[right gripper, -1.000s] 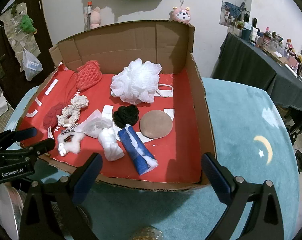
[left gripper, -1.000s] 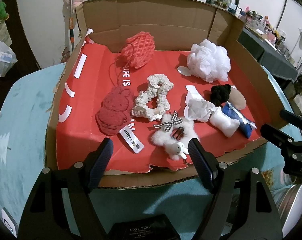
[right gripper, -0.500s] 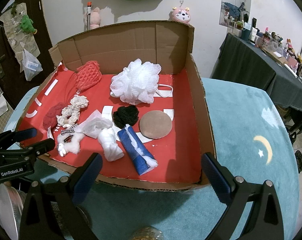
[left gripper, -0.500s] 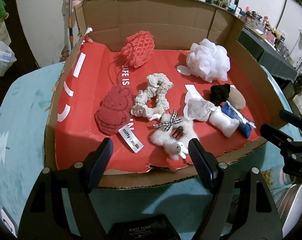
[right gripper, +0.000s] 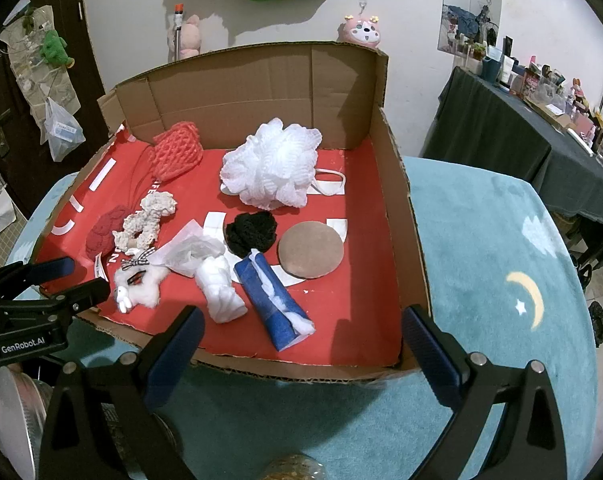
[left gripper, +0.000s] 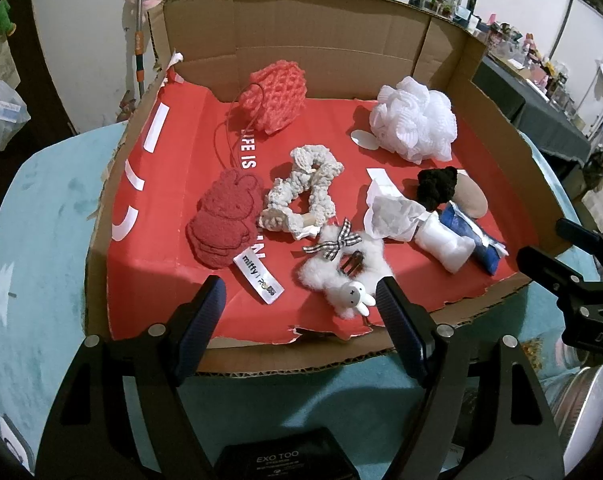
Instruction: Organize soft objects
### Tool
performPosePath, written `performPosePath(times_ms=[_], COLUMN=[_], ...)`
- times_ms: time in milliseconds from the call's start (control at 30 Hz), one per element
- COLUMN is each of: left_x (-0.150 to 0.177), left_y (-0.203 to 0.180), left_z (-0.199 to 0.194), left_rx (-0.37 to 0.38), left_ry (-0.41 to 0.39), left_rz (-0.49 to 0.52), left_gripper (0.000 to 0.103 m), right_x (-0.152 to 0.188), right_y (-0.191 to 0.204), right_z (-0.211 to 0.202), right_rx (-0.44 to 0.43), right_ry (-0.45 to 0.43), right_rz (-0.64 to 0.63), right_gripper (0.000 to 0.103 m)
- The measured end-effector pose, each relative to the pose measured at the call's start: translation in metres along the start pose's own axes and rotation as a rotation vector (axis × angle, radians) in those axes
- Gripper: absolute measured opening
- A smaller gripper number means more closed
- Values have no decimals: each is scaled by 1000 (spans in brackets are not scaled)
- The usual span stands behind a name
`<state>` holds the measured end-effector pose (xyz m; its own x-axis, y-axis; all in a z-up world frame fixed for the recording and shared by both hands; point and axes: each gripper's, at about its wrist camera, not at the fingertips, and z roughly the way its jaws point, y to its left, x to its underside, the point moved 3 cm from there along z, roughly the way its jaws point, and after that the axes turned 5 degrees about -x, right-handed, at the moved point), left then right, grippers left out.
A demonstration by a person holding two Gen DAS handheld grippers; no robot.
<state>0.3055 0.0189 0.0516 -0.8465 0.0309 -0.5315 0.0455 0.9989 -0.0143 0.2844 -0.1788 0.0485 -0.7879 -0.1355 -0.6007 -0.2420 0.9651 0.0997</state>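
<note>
In the left wrist view the left gripper (left gripper: pixel 297 300) hangs just outside the near edge of the cardboard box (left gripper: pixel 301 36), its jaws spread wide with nothing between them, aimed at the fluffy white rabbit clip (left gripper: pixel 343 268) by the near edge. Behind it lie the red plush rabbit (left gripper: pixel 221 216) toward the left wall, the cream scrunchie (left gripper: pixel 301 196) mid-floor, the coral knitted pouch (left gripper: pixel 275 96) near the far wall and the white bath pouf (left gripper: pixel 413 120) toward the far right corner. Compared with the frames of a second ago, nothing in the box has shifted and the view has barely drifted, so sorting shows no progress across this interval. In the right wrist view the right gripper (right gripper: pixel 301 332) likewise holds at the near edge, jaws wide apart and empty, facing the blue packet (right gripper: pixel 273 300), the white roll (right gripper: pixel 219 292), the black scrunchie (right gripper: pixel 251 232) and the brown round pad (right gripper: pixel 311 250) toward the right wall. Here too all lies as it did a second back. Every soft thing sits inside the box, loosely scattered; this could be a spread awaiting grouping or an arrangement already settled.
</note>
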Motion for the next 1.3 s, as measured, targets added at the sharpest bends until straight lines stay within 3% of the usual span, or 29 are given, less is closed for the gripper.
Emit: performPosePath(times_ms=[967,1300], left_x=[3,-2], left_y=[-2,-1], left_z=[-2,-41], left_rx=[9,22], left_ry=[2,-90], left_rz=[3,27], left_gripper=[77,77], right_x=[0,-5], right_y=[0,-3], right_z=[0,-9], right_rx=[3,-9], right_ry=[1,-4], right_rz=[-4,-3], right_gripper=[101,101])
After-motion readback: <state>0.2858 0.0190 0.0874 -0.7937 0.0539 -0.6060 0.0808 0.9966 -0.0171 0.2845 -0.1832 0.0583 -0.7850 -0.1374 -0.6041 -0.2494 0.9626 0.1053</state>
